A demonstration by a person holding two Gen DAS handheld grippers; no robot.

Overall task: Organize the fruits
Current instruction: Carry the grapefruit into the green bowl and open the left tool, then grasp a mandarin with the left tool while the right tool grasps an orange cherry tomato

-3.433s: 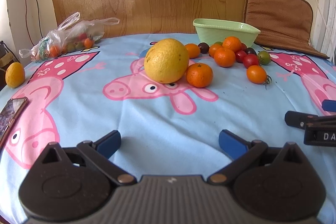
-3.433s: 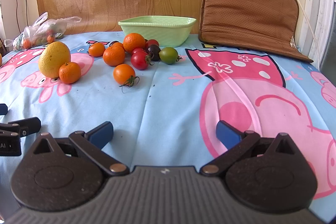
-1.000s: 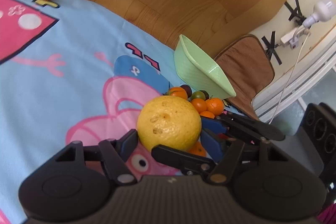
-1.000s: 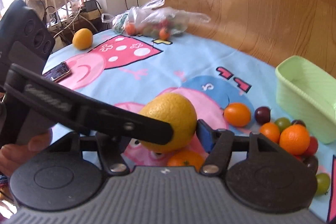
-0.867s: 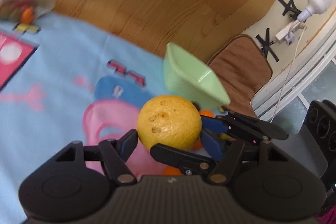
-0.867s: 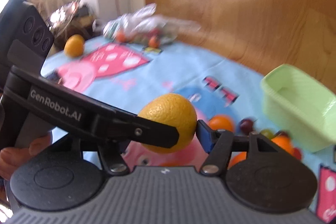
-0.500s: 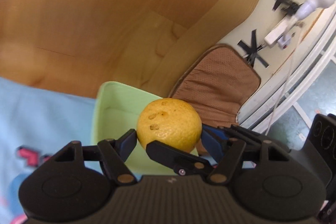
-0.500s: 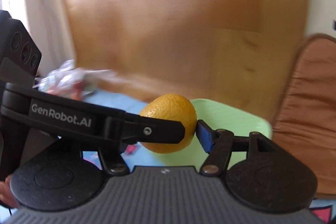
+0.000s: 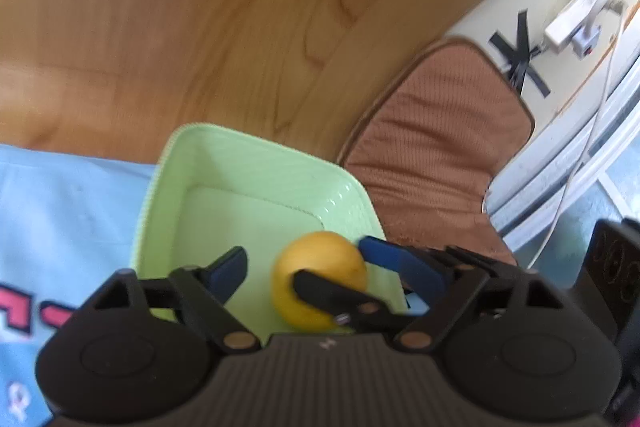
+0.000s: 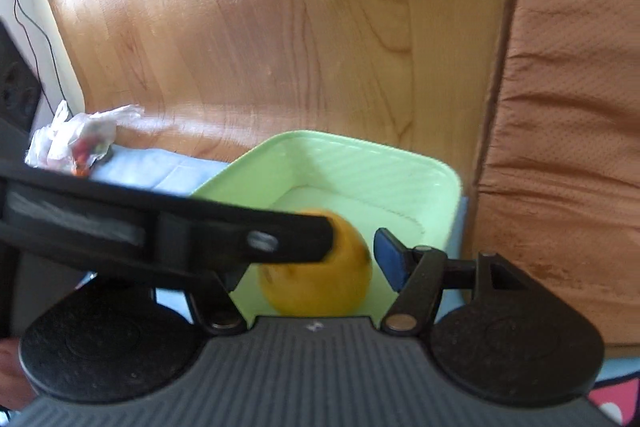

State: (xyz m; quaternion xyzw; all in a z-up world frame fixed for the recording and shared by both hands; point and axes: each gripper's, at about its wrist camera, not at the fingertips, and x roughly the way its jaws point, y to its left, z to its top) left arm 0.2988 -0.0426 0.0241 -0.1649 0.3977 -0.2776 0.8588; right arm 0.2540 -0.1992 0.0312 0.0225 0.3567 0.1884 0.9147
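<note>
Half a second ago the large yellow citrus [image 9: 319,281] was pinched between both grippers above the green bowl [image 9: 256,171]; now it has dropped lower into the bowl's near corner. The left gripper [image 9: 308,265] is opening — its fingers stand clear of the fruit. The right gripper [image 10: 354,247] has its visible pad just off the peel; its other finger is hidden, so I cannot tell its grip. Best to let go fully — then lift both straight up, clear of the rim.

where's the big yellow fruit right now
In both wrist views the yellow fruit sits low and central over the green basket, between both grippers' fingers, with the left gripper opening.
</note>
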